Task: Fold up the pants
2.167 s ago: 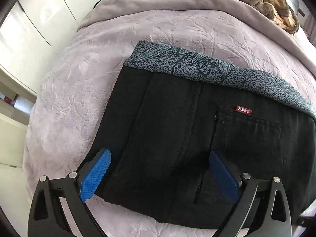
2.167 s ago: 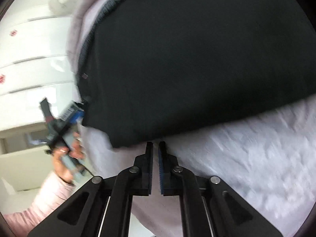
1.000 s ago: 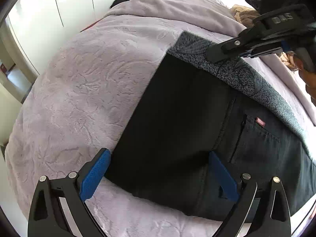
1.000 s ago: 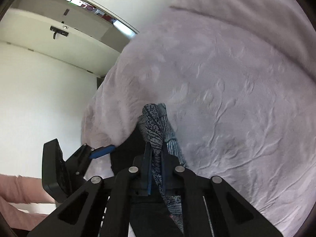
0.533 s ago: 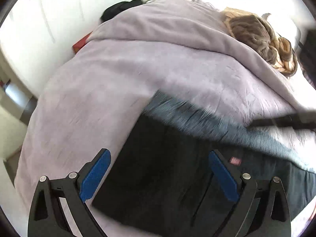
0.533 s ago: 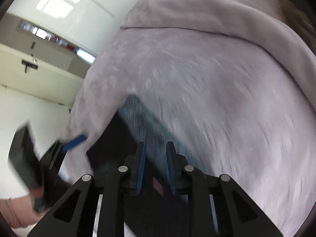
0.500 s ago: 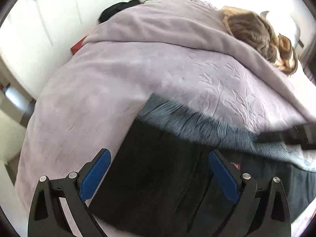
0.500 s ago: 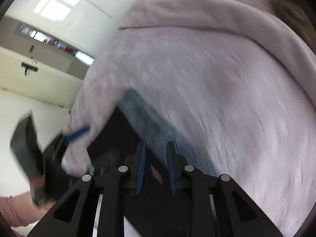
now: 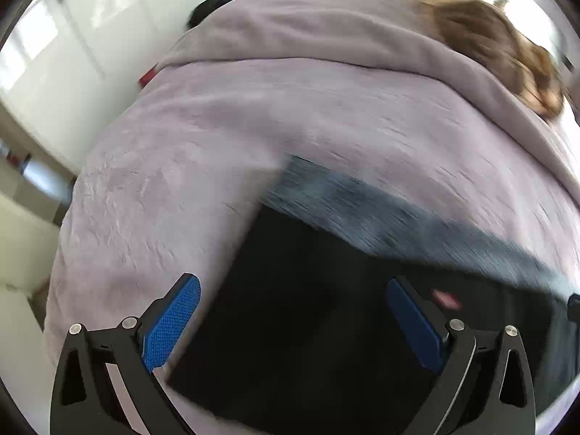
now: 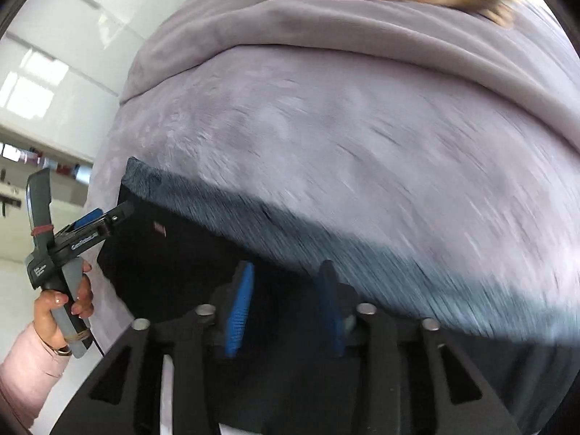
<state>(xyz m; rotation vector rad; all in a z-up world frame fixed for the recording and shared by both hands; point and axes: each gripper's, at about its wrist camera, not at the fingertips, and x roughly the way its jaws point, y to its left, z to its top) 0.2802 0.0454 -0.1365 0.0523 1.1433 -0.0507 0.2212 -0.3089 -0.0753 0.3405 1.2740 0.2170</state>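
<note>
The folded black pants lie on the lilac bedspread, with a blue-grey patterned waistband along their far edge and a small red label. My left gripper is open and empty, held just above the near left part of the pants. In the right wrist view the pants lie below my right gripper, which is partly open and empty over the waistband. The left gripper shows there at the pants' left edge.
The bedspread is folded back in a thick roll at the far side. A brown crumpled cloth lies at the far right. White cupboards stand to the left, beyond the bed's edge.
My right gripper has let go of the patterned waistband, opened and drawn back over the pants. The left gripper stays open and has lifted a little.
</note>
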